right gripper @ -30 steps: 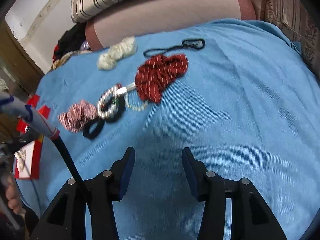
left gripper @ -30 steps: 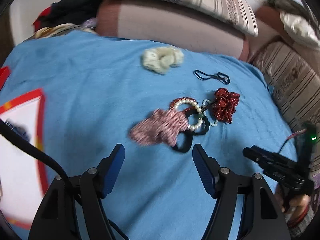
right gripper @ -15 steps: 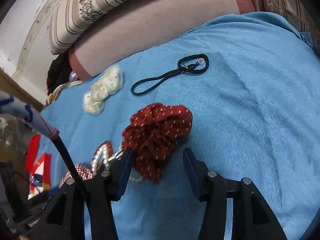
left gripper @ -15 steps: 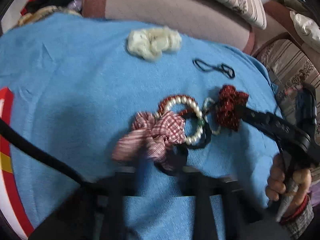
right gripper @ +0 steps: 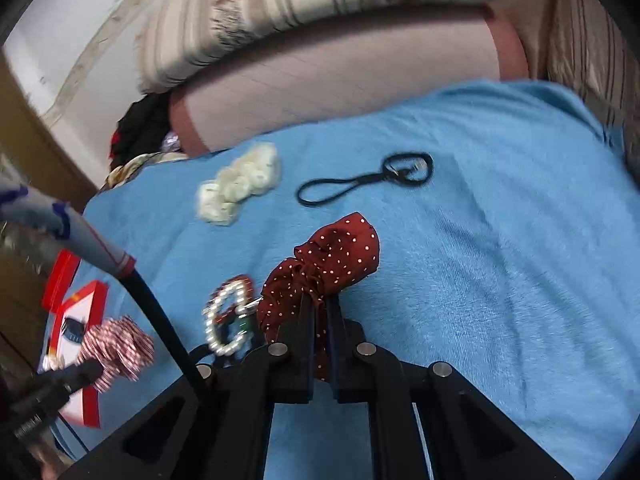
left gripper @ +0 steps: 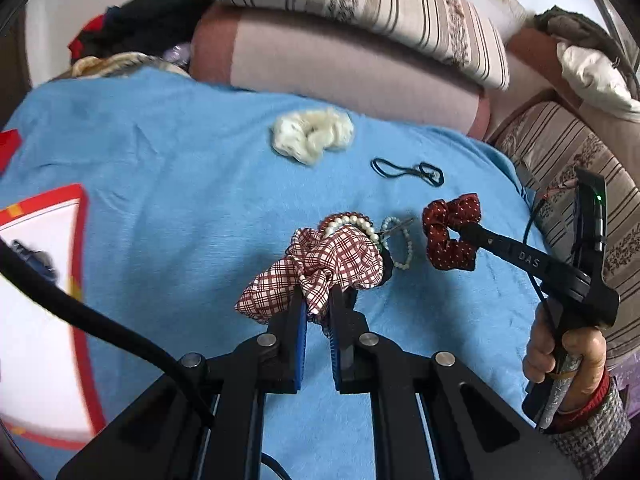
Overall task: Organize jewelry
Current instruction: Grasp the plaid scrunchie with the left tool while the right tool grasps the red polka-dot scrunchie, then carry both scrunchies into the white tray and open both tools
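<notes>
My left gripper (left gripper: 318, 300) is shut on a red-and-white checked scrunchie (left gripper: 320, 268), held over the blue blanket (left gripper: 160, 208). My right gripper (right gripper: 320, 308) is shut on a dark red dotted scrunchie (right gripper: 332, 268); it also shows in the left wrist view (left gripper: 450, 236). A pearl bracelet (left gripper: 356, 224) and a small bead bracelet (left gripper: 402, 242) lie behind the checked scrunchie. A cream scrunchie (left gripper: 312, 134) and a thin black hair tie (left gripper: 408, 170) lie farther back. The pearl bracelet also shows in the right wrist view (right gripper: 224, 320).
Pink and striped pillows (left gripper: 340, 60) line the far edge of the blanket. A striped cushion (left gripper: 580, 168) stands at the right. A white card with a red border (left gripper: 36, 300) lies at the left. Dark clothes (left gripper: 132, 28) are piled at the back left.
Both grippers have closed from open. The left one moved forward and took hold of the checked scrunchie; the right one took hold of the dark red dotted scrunchie and pulled it away from the bracelets.
</notes>
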Tool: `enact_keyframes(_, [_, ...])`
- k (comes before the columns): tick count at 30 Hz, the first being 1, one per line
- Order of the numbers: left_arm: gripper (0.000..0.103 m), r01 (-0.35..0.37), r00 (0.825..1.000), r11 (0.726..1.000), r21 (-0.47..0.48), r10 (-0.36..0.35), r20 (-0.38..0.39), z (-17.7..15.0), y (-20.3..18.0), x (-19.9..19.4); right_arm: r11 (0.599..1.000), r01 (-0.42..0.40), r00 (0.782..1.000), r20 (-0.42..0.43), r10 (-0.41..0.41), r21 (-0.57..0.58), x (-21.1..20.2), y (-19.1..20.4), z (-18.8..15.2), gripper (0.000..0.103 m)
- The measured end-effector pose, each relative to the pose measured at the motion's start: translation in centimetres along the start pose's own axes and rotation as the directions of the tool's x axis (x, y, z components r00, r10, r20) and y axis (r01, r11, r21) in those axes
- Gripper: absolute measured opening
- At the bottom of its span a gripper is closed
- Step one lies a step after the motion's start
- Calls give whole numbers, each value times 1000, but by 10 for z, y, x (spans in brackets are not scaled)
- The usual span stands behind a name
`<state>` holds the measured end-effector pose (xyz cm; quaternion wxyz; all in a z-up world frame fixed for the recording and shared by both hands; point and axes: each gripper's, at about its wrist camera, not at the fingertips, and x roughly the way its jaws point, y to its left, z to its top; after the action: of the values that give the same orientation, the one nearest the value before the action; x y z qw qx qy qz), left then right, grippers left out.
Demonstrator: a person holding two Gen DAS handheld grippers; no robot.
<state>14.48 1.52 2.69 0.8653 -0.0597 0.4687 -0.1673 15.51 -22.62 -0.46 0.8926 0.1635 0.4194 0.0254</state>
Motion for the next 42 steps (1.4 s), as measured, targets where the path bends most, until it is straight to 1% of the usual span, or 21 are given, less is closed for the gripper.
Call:
enact_keyframes(2, [9,-16,1000,1000,-4,16,16,-5,7,-13,1000,-13,1000,2,13,-20,-8,11,-3,6])
enact_keyframes(6, [9,-80,996,997,-13,81,39,-18,27,-37,995,-54,999,-9,53,-87,-19,47,-12,6])
enact_keyframes(11, [9,-148,986,987,-64,153,67,-29,72,-70,980,-122,992,-43,117,-157,-22,99,-23,6])
enact_keyframes(16, [9,-226,968,962,-153,240,79,-35,139,-96,953,-207,977,-101,189,-222,-14,162,-38,6])
enact_keyframes(18, [9,-260,957,947,-190,279,78,-36,168,-104,934,-248,966,-131,221,-255,-8,194,-44,6])
enact_keyframes(20, [9,-279,951,935,-221,301,76,-34,193,-110,918,-281,957,-155,246,-278,-2,218,-49,6])
enact_keyframes(21, [9,-291,946,925,-242,317,73,-32,210,-113,906,-307,948,-175,265,-292,3,236,-52,6])
enact_keyframes(26, [9,-320,934,893,-317,353,50,-21,270,-112,856,-396,912,-253,324,-333,27,301,-67,6])
enact_keyframes(29, [9,-327,932,878,-350,360,32,-17,298,-106,829,-424,898,-287,333,-365,43,332,-79,6])
enact_keyframes(31, [9,-333,932,867,-371,363,11,-12,316,-99,818,-436,891,-308,334,-375,51,348,-87,6])
enact_keyframes(36, [9,-330,935,844,-423,353,-26,-4,355,-81,815,-470,862,-378,339,-341,86,374,-102,6])
enact_keyframes(39, [10,-342,932,836,-430,360,-42,0,365,-71,822,-463,858,-401,321,-333,103,380,-109,6])
enact_keyframes(42, [11,-351,930,836,-422,364,-50,2,371,-63,831,-458,854,-414,313,-316,114,379,-113,6])
